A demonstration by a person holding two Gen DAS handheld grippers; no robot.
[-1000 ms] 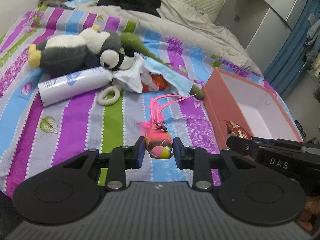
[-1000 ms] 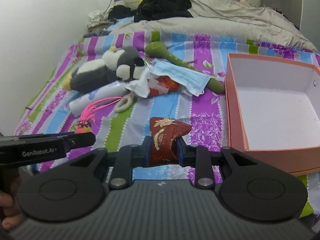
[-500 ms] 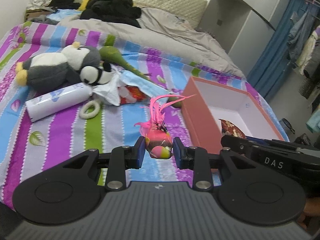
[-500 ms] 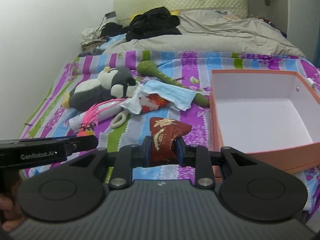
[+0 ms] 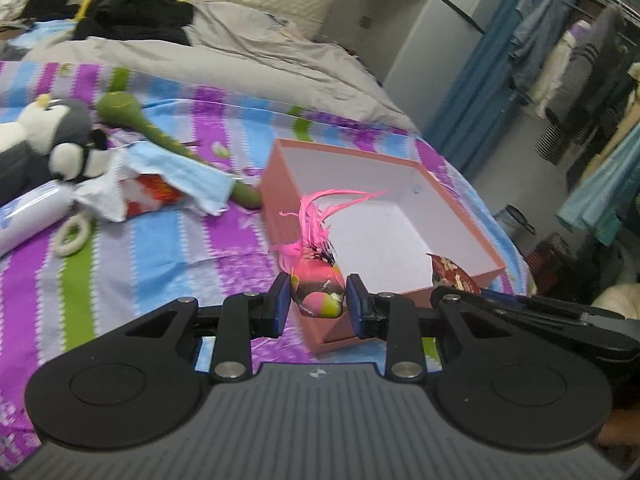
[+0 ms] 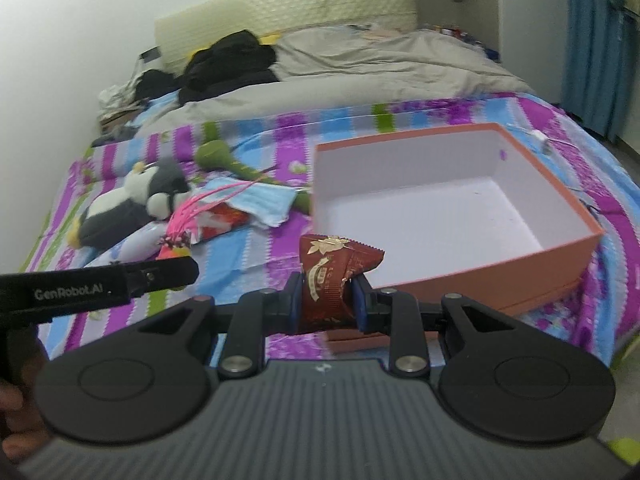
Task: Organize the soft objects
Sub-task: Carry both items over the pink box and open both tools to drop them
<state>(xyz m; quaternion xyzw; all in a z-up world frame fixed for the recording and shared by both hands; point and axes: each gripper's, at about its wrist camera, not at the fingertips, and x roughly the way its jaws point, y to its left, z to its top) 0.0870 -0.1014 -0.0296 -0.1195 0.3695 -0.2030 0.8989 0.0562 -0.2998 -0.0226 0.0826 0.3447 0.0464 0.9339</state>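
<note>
In the left wrist view, the left gripper (image 5: 319, 305) at lower centre tilts downward, pinching a pink feathered toy (image 5: 318, 294) over the near-left corner of the orange box (image 5: 280, 184); in the right wrist view, the right gripper (image 6: 326, 305) at lower centre, likewise tilted downward, clamps a red wrapped packet (image 6: 326, 280) just before the box's near wall (image 6: 480, 280), which fills the right half.

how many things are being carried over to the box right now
2. A pink feathered toy is pinched in the left tool, and a red wrapped packet in the right tool, both near the orange box.
</note>
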